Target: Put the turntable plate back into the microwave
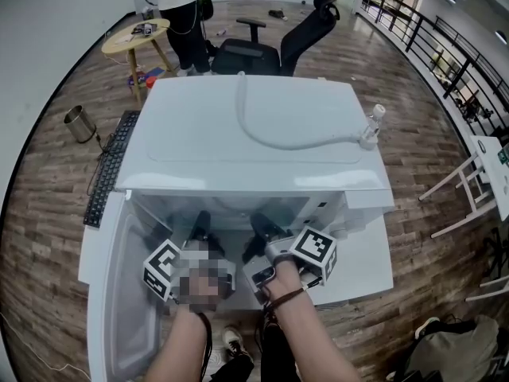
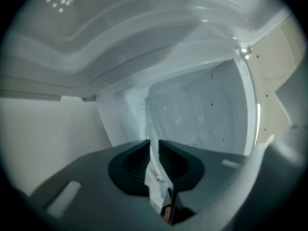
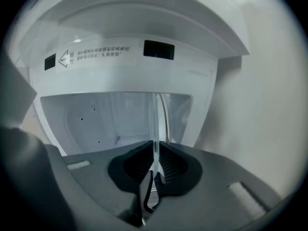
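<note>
Left gripper and right gripper are each closed to a narrow gap on the rim of the clear round glass turntable plate, which is seen edge-on between the ribbed pads. The plate is held between the two grippers at the mouth of the white microwave, whose white door is swung open to the left. The glass is judged stiff, fairly heavy, slippery and breakable, so opposite points of the rim, as gripped here, are thought the safest hold. Nothing else is seen inside the white cavity, and its floor is mostly hidden.
</note>
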`<state>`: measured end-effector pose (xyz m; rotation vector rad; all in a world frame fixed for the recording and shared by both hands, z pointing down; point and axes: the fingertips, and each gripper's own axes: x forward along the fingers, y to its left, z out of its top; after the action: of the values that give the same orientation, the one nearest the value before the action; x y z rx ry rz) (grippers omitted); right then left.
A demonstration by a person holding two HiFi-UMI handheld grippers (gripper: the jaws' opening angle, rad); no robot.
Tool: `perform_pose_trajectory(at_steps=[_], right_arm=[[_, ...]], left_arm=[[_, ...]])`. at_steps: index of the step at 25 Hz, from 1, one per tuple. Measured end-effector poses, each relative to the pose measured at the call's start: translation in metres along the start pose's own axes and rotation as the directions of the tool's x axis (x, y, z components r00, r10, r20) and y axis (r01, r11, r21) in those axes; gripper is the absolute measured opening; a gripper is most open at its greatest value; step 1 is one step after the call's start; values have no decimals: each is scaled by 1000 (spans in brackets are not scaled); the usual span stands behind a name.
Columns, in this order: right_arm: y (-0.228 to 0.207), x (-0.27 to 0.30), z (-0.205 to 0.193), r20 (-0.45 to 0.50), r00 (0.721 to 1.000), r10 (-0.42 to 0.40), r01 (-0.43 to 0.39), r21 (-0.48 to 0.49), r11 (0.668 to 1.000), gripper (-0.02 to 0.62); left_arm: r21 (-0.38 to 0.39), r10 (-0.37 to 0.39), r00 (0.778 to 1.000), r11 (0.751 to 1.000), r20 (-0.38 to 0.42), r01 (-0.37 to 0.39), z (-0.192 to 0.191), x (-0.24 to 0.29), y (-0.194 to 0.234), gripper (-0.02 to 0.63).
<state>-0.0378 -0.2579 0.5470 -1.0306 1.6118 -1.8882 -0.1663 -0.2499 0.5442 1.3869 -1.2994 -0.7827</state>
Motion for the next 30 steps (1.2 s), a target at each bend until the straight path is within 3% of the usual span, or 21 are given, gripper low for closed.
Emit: perform_pose_trajectory(at_steps=[5,9,16,21,25,30], right_arm=[[2,-11,4,9,1000,19,-19,-2,1000,40],[3,-11,6,6,1000,-7,7,-52,999,40],[2,2,14,24,999,-31,32,-53,998,28],[2,6,24,80,996,-43,46,-42,998,25],[4,9,25,74,996,-48,54,-77,996,25],[2,-3,12,80,997,-5,7,-20,1000,28]], left_arm=[[-5,-15,1000,1000,10,15,2,1,-1,31],[-3,-16,1000,1000,17,16,3,1,-3,32],[-27,-24,999,999,26,25,1,-4,-1,38],[-25,-44,999,999,0,44,-6,-6,1,40],[-1,-44,999,999,-8,43,-5,-4,-1,34],[22,-36,999,999,-7,36,0,-2,-2,35]])
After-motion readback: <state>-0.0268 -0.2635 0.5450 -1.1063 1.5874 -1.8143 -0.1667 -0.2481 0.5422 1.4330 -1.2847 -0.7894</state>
